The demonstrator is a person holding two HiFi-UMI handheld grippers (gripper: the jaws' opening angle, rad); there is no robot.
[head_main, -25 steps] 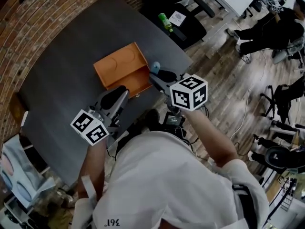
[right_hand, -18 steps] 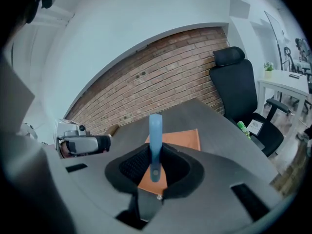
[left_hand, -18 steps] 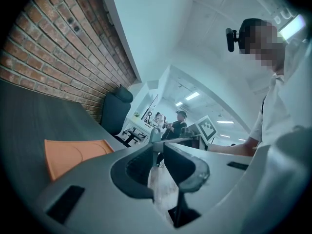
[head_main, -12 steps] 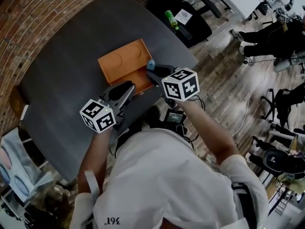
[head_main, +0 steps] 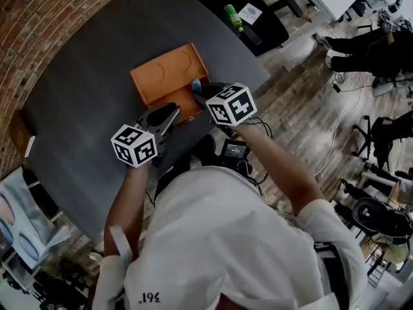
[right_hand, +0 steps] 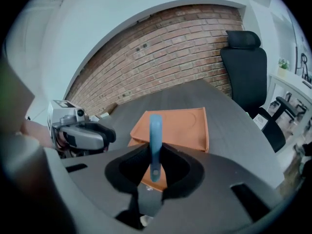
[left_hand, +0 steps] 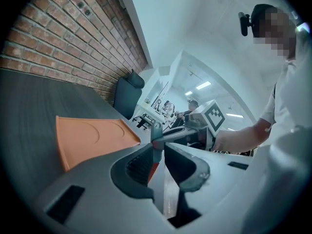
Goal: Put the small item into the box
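An orange box [head_main: 169,82] lies open on the dark table [head_main: 84,76], its flat lid [right_hand: 181,126] folded back on the far side. My right gripper [head_main: 199,90] is shut on the small item, a thin blue strip [right_hand: 155,143] standing upright between the pads. The strip [head_main: 195,84] hangs over the box's right edge. My left gripper [head_main: 169,113] hovers at the box's near edge. Its jaws stand a narrow gap apart with nothing between them; in the left gripper view [left_hand: 160,162] a sliver of orange shows through the gap. It also shows at the left of the right gripper view [right_hand: 83,133].
A brick wall [right_hand: 165,38] runs behind the table. A black office chair [right_hand: 246,77] stands at its far right corner. A green bottle [head_main: 233,17] sits on a dark seat beyond the table. People sit at desks on the right [head_main: 381,44].
Both grippers have come down toward the box. The blue strip, earlier beside the box's right corner, now hangs over its right edge. The left gripper's tips have reached the near edge.
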